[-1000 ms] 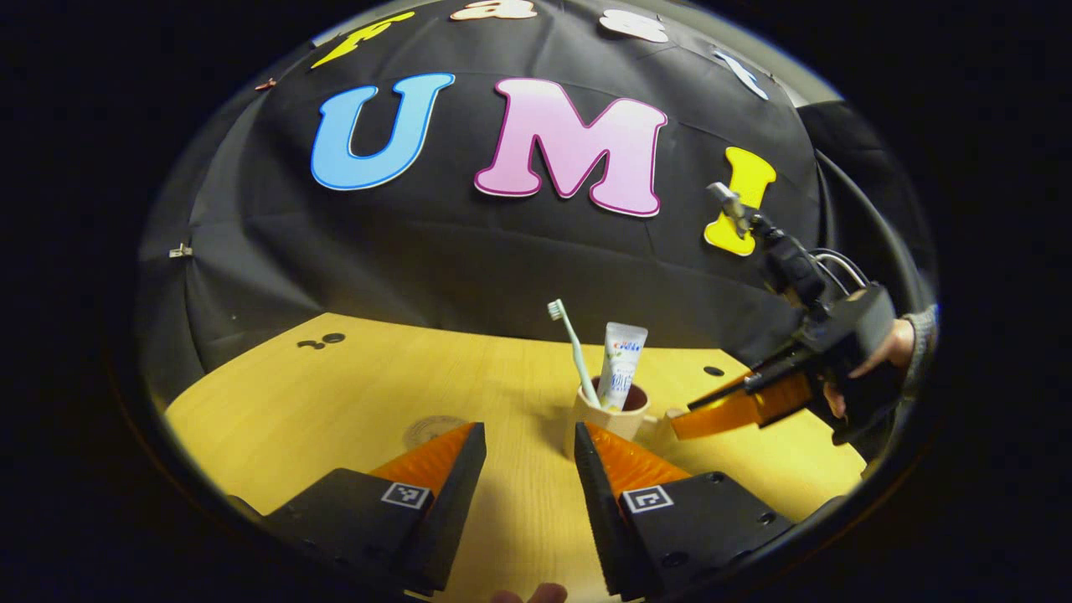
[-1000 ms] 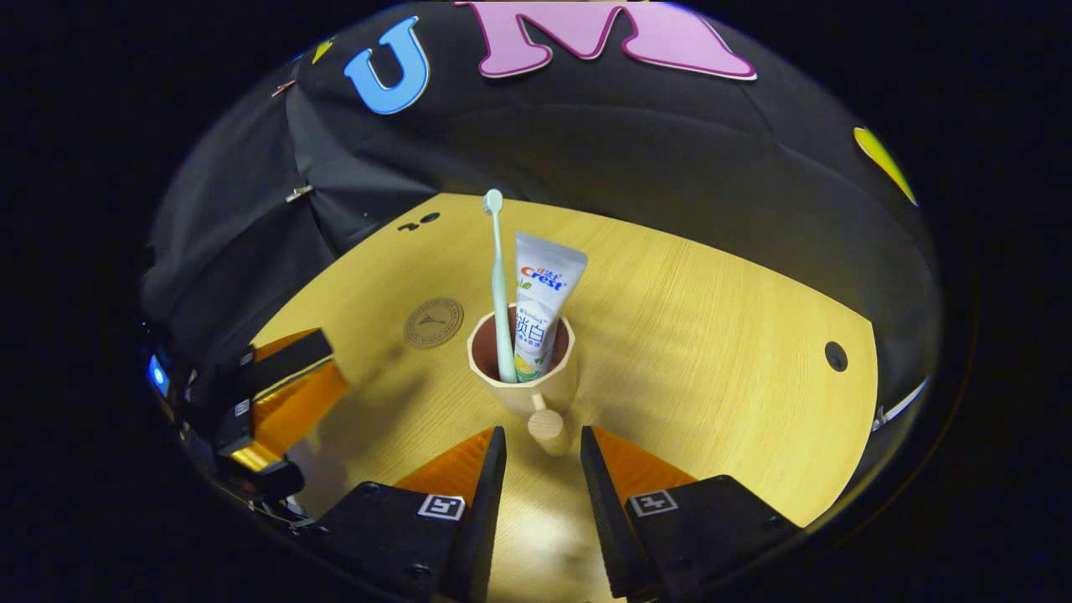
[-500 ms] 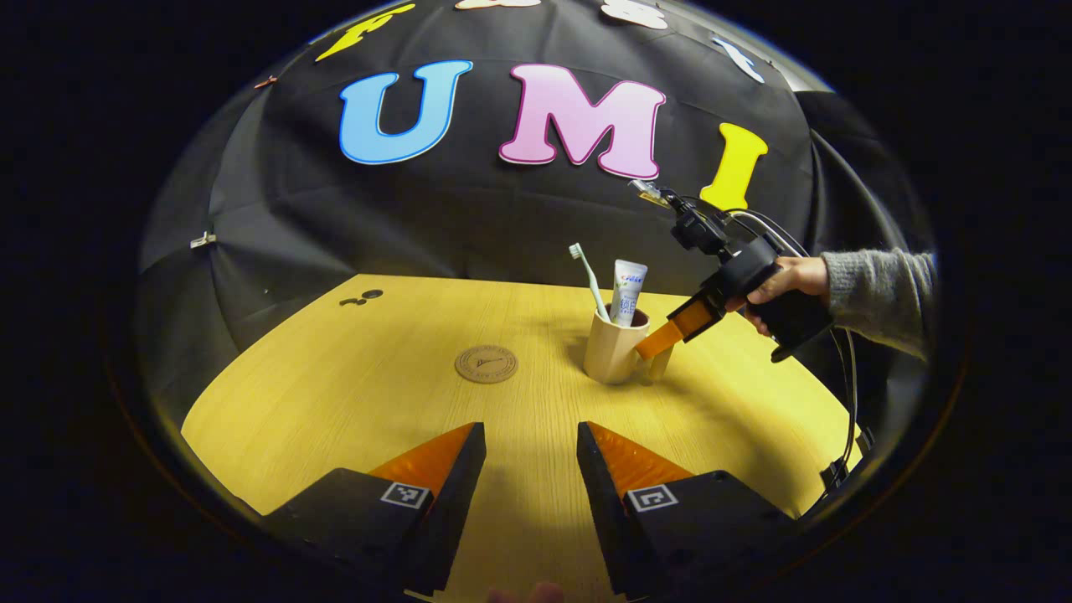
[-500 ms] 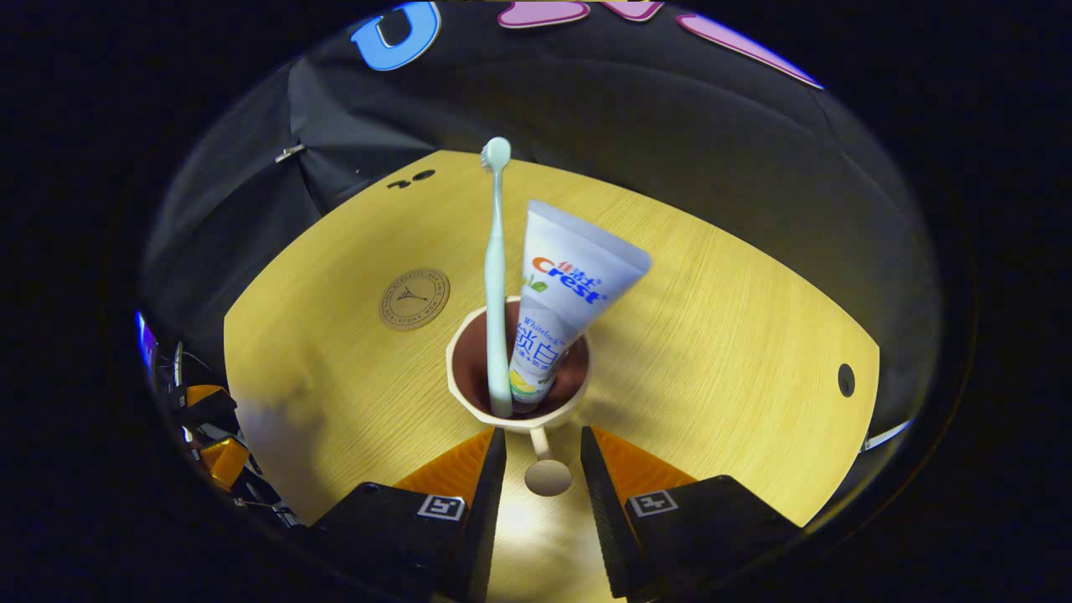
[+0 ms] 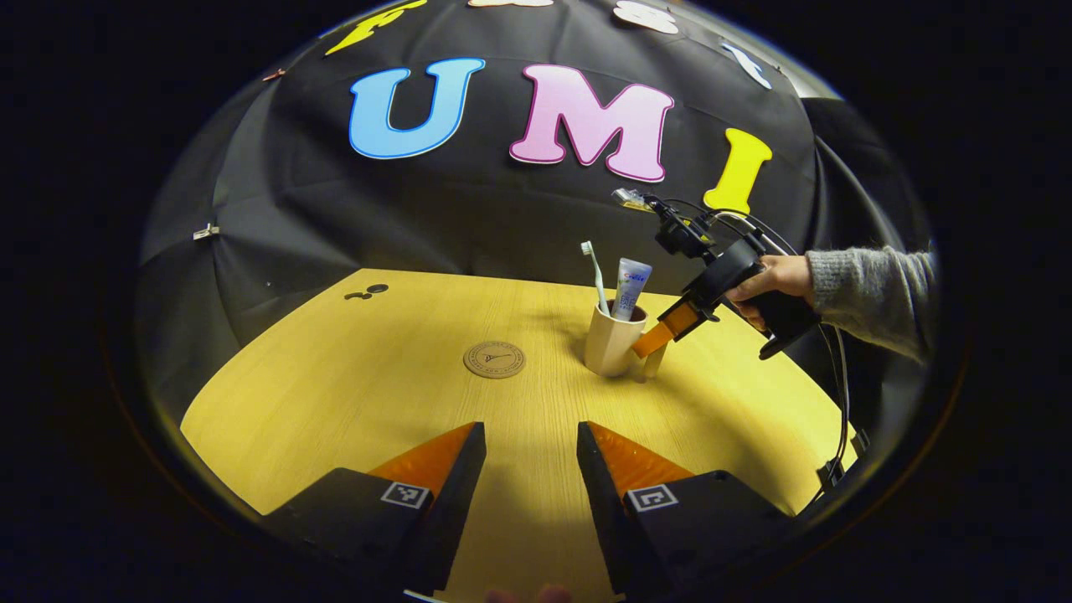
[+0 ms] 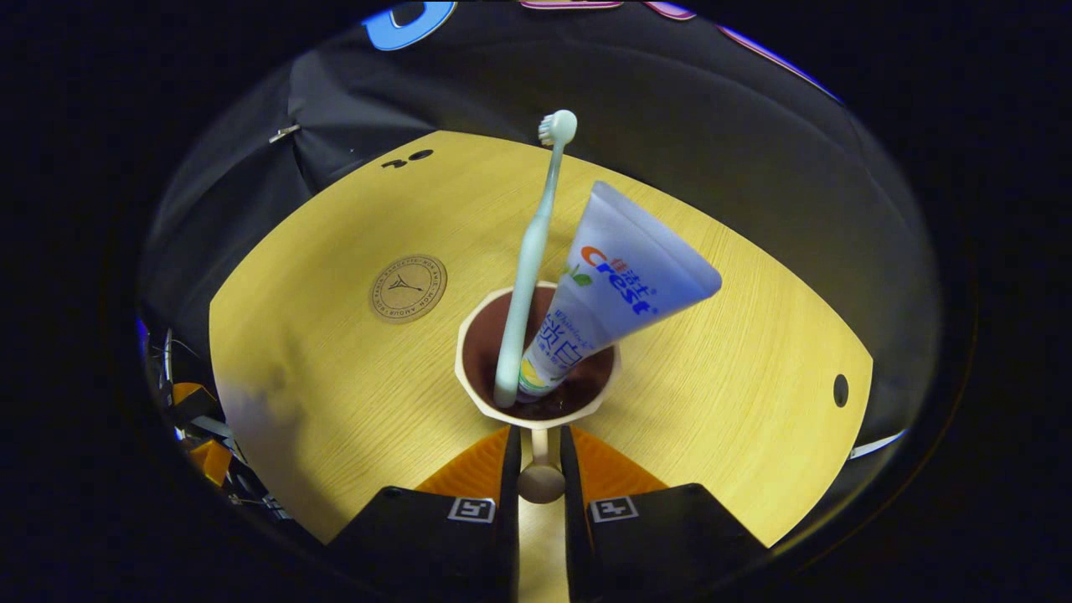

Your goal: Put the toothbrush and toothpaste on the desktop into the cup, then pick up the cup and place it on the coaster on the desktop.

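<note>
The cup [image 6: 538, 368] stands on the yellow desktop [image 6: 737, 352], with the toothbrush [image 6: 529, 260] and toothpaste [image 6: 615, 289] inside it, both leaning out over the rim. The coaster [image 6: 408, 288] lies flat on the desktop near the cup, on its left in the right gripper view, apart from it and bare.

Since half a second ago the right gripper [image 6: 536, 469] has narrowed its jaws: then they stood apart on either side of the cup's handle [image 6: 540, 477], now both fingers press in on the handle's stem, the round knob showing between them. In the left gripper view the right gripper [image 5: 649, 341] meets the cup [image 5: 614, 338] from the side away from the coaster [image 5: 494, 359], held by a hand [image 5: 766, 285] in a grey sleeve [image 5: 871, 285].

The left gripper [image 5: 528, 456] has drawn farther back from the cup; its jaws are wide apart and hold nothing.

The cup's base is hidden in the right gripper view, so whether it has lifted cannot be told there.
</note>
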The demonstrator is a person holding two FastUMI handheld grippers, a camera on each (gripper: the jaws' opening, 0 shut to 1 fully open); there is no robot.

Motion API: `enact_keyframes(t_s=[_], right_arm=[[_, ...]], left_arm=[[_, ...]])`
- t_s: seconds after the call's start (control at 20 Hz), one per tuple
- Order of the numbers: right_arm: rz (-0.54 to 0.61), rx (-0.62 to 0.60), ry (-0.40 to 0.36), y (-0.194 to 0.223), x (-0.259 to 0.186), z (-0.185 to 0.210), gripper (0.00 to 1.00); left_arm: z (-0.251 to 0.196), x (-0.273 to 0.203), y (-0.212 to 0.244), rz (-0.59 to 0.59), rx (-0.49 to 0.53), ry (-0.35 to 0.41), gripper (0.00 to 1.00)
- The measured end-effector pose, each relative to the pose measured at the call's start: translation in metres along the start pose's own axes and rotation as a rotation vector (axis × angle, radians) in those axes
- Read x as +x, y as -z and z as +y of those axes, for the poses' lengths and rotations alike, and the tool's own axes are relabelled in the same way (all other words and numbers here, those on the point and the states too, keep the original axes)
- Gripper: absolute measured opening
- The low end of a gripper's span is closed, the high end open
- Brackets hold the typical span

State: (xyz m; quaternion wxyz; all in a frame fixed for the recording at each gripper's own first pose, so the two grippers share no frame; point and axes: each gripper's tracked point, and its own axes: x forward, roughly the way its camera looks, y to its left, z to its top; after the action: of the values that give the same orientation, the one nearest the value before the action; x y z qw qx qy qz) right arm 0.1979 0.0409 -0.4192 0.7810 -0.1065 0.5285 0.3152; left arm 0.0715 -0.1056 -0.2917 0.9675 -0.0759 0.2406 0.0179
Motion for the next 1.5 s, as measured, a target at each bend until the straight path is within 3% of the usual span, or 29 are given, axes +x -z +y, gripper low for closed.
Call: enact_keyframes(t_s=[0.05, 0.15, 0.5, 0.85, 1.25, 1.5], right_arm=[[-0.004, 0.008, 0.007, -0.001, 0.001, 0.001, 0.24], [-0.021, 0.023, 0.017, -0.003, -0.004, 0.005, 0.12], [-0.076, 0.047, 0.065, -0.011, -0.018, 0.01, 0.12], [-0.145, 0.066, 0.062, -0.056, -0.041, 0.041, 0.12], [-0.131, 0.042, 0.01, -0.092, -0.009, 0.106, 0.12], [-0.105, 0.017, 0.001, -0.106, 0.015, 0.127, 0.12]], left_arm=[[0.002, -0.001, 0.0, 0.004, -0.001, 0.005, 0.71], [0.007, -0.002, 0.001, 0.007, -0.001, 0.009, 0.71], [0.032, -0.018, 0.003, 0.007, -0.015, 0.02, 0.71], [0.057, -0.031, 0.002, -0.002, -0.019, 0.044, 0.71], [0.094, -0.043, -0.002, -0.012, -0.031, 0.043, 0.71], [0.117, -0.043, -0.003, -0.015, -0.046, 0.027, 0.71]])
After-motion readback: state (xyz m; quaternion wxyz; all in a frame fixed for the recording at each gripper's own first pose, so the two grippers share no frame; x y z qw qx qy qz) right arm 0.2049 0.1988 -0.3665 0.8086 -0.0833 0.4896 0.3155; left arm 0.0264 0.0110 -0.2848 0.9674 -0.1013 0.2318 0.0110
